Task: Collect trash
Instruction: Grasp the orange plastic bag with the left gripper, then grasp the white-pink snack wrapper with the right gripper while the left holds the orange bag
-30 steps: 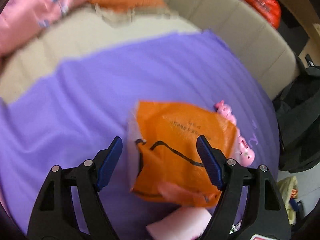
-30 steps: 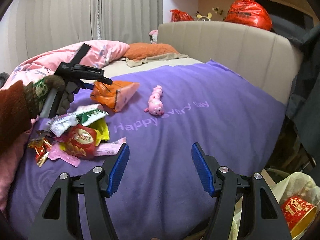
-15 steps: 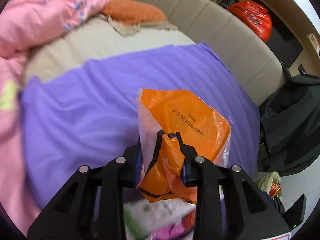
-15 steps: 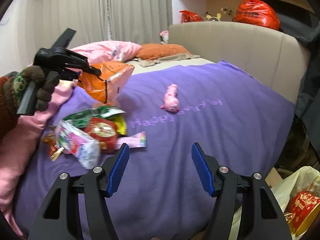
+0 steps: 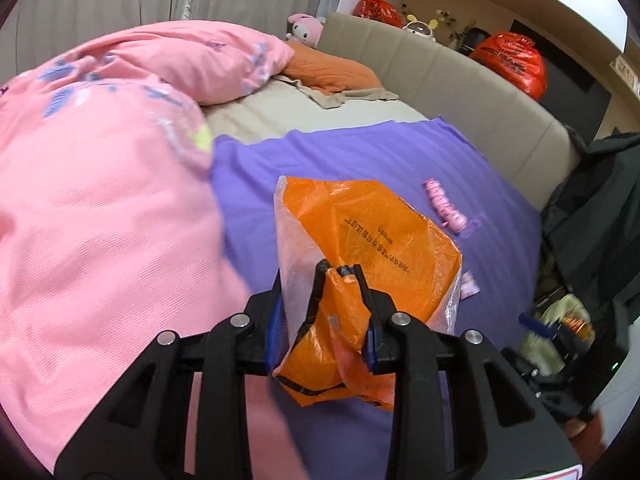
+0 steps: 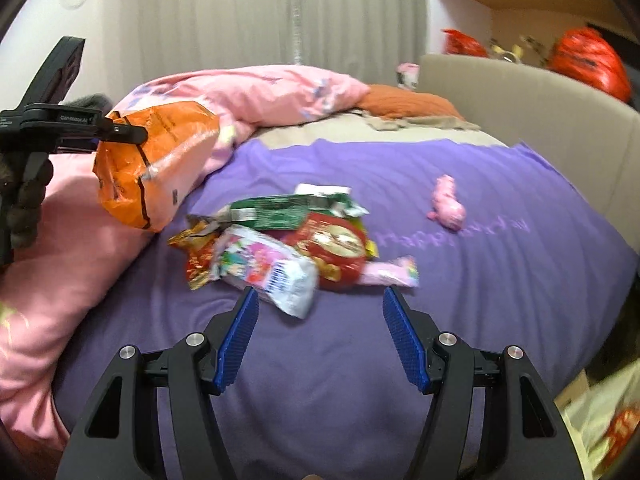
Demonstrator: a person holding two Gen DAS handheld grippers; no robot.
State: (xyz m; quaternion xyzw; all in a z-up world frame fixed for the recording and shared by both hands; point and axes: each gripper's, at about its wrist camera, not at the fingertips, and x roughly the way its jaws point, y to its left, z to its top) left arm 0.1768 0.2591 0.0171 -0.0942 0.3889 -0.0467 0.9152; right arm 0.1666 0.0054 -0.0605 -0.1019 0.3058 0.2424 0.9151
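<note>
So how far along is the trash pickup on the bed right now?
Early. In hand: the left hand-held gripper is shut on the orange bag, lifted off the purple blanket. Left: the snack wrapper pile lies loose there, with the open right hand-held gripper just short of it. Nothing visibly binned yet.

Both units: black plastic frames with triangular cut-outs and round silver screws. Right claw [image 6: 320, 336] carries ribbed blue pads [image 6: 236, 340] on its inner faces. Left claw [image 5: 324, 320] matches; small white lettering marks its side. Dark knitted glove [image 6: 26, 204] below that lettering.
</note>
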